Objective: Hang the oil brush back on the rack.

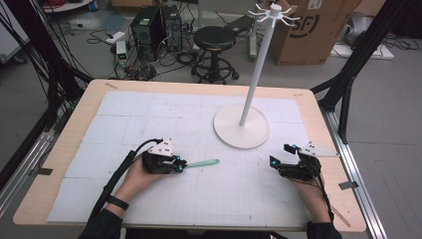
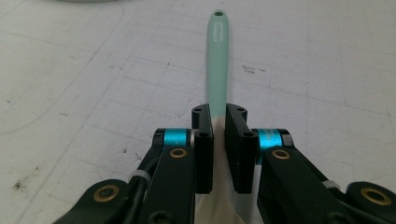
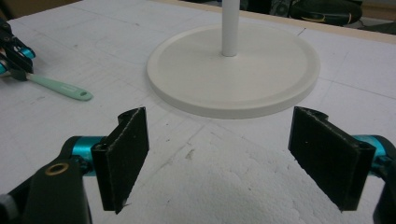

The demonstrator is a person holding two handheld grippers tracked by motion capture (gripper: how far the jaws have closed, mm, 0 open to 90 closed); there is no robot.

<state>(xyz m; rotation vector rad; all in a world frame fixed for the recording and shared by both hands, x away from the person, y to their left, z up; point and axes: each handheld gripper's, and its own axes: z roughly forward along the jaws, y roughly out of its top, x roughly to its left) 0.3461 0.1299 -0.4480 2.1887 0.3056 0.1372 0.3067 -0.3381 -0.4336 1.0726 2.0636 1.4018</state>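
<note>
A mint-green utensil [image 1: 204, 163] with a small hole at its handle end lies along the white mat, pointing right. My left gripper [image 1: 183, 166] is shut on its near end. In the left gripper view the two pads press on either side of the green handle [image 2: 217, 56], and a pale cream part of the utensil shows below, between the jaws of my left gripper [image 2: 218, 114]. My right gripper [image 1: 279, 155] rests open at the right of the mat with nothing between its pads [image 3: 217, 154]. From there the utensil [image 3: 58, 87] and the left gripper [image 3: 14, 58] show far to the left.
A white hook stand rises from a round base [image 1: 242, 126] at the back middle of the mat, just ahead of the right gripper [image 3: 233, 70]. Its pole [image 1: 256, 64] carries small hooks on top. Behind the table stand a black stool [image 1: 214, 40], computer towers [image 1: 157, 30] and a cardboard box [image 1: 313, 30].
</note>
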